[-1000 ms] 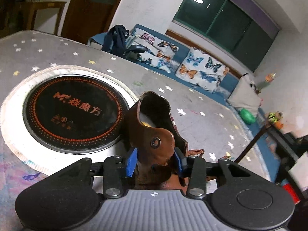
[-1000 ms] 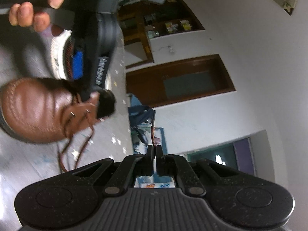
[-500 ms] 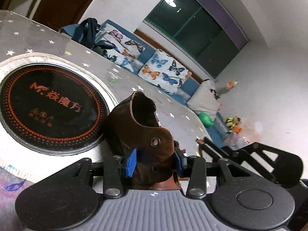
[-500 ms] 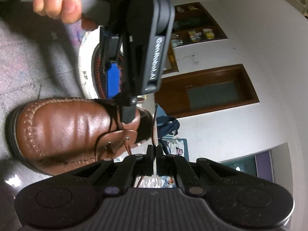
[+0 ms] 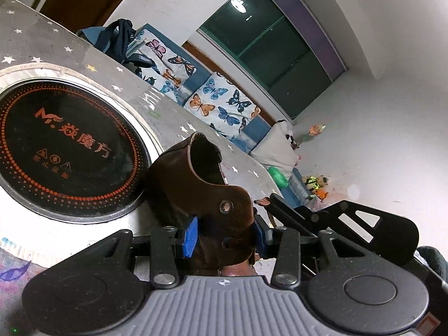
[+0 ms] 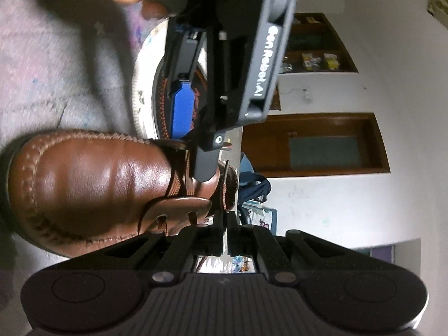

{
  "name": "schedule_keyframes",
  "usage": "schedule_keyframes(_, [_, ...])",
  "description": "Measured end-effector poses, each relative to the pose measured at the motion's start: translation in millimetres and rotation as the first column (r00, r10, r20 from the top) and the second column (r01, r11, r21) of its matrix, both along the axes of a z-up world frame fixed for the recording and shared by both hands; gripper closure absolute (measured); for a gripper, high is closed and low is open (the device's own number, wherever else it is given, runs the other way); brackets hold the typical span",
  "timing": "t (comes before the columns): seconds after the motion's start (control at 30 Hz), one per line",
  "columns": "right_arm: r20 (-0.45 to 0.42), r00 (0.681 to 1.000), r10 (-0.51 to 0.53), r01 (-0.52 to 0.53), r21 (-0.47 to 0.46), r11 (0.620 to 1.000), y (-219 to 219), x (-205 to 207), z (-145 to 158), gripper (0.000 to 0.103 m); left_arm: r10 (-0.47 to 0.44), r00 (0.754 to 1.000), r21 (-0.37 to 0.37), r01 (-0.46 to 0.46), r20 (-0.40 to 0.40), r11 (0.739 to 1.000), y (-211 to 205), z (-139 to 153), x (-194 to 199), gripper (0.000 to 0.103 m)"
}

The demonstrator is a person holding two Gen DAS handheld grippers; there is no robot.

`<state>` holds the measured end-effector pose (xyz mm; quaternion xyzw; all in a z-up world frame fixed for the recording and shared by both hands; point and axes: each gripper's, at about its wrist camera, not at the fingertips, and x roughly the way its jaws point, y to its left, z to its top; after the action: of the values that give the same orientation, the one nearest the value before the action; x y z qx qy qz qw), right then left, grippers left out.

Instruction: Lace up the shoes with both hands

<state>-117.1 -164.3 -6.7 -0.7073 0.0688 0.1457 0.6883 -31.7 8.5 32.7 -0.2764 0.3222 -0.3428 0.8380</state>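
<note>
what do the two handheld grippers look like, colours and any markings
Both are black plastic with ribbed grey housings and round black side discs. The left gripper has blue pads on its fingers and white lettering along its side in the right wrist view. The right gripper has slim black fingers. No cables show.

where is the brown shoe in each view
Left wrist: shoe at lower centre, heel opening up, its side flap clamped in the left hand-held gripper.
Right wrist: shoe at left, toe leftward, under that gripper.
Shared landmark: round black cooktop beside the shoe.
</note>
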Motion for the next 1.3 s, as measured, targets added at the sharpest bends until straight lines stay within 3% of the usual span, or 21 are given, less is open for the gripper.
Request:
schedule_keyframes(0.23, [0.023,0.999,0.042,-0.039,-0.123,0.992,3,8,-15,0.101,-0.015,1.0,-0.028,0.015,-0.006,0.999,4,-3,2,0.058])
schedule_keyframes(0.43, [0.024,0.998,0.064,-0.058,-0.172,0.983,5,11,-26,0.101,-0.021,1.0,-0.036,0.021,-0.006,0.999,6,-4,3,0.058])
schedule_keyframes(0.97, [0.026,0.997,0.076,-0.072,-0.14,0.988,9,12,-18,0.101,-0.024,1.0,-0.055,0.023,-0.01,0.998,7,-7,5,0.057])
schedule_keyframes(1.3, [0.047,0.995,0.083,-0.074,-0.179,0.981,1,14,-22,0.101,-0.034,0.999,-0.068,0.034,-0.005,0.997,9,-10,6,0.057])
